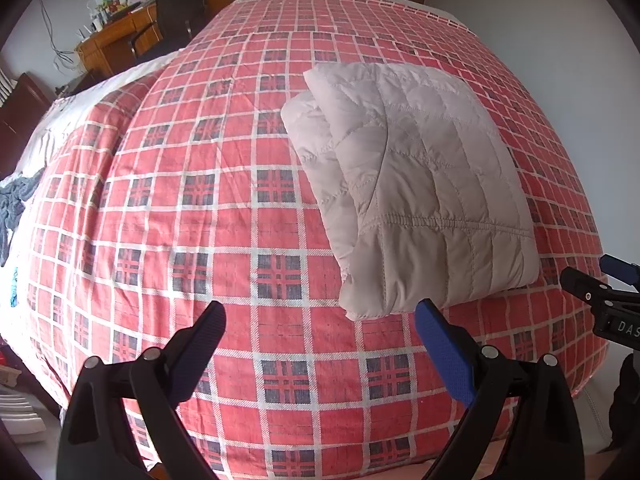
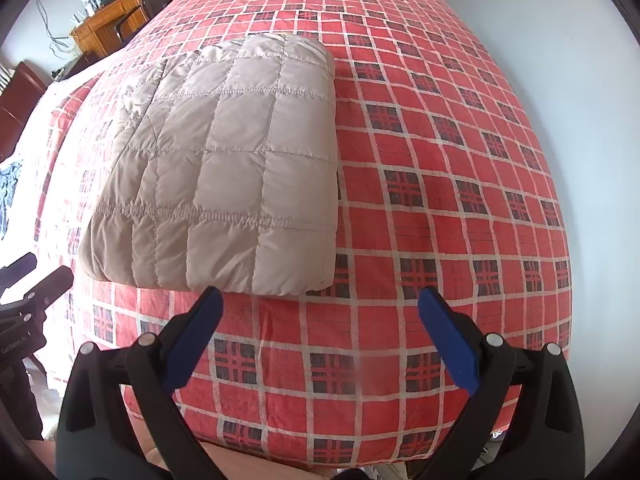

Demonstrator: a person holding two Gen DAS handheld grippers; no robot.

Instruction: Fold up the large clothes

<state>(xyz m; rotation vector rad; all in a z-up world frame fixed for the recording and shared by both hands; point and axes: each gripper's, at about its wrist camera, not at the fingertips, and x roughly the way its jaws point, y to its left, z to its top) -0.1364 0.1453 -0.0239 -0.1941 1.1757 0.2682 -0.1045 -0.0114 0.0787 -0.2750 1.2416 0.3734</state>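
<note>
Jacket (image 1: 416,184), beige quilted, folded on our red plaid bed (image 1: 240,220); left gripper (image 1: 320,320) and right gripper (image 2: 320,304) released, empty.

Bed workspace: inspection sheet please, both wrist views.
Surface: bed with red plaid sheet, mildly wrinkled.
Job's things: beige quilted jacket, folded into a compact block, lying on the sheet.
Clutter: blue cloth and white fabric at the bed's left edge.
Grippers: left gripper open, empty; right gripper open, empty; both short of the jacket.
Cables: wires on the wall by the desk.
Surroundings: wooden desk, dark chair, white wall.
</note>
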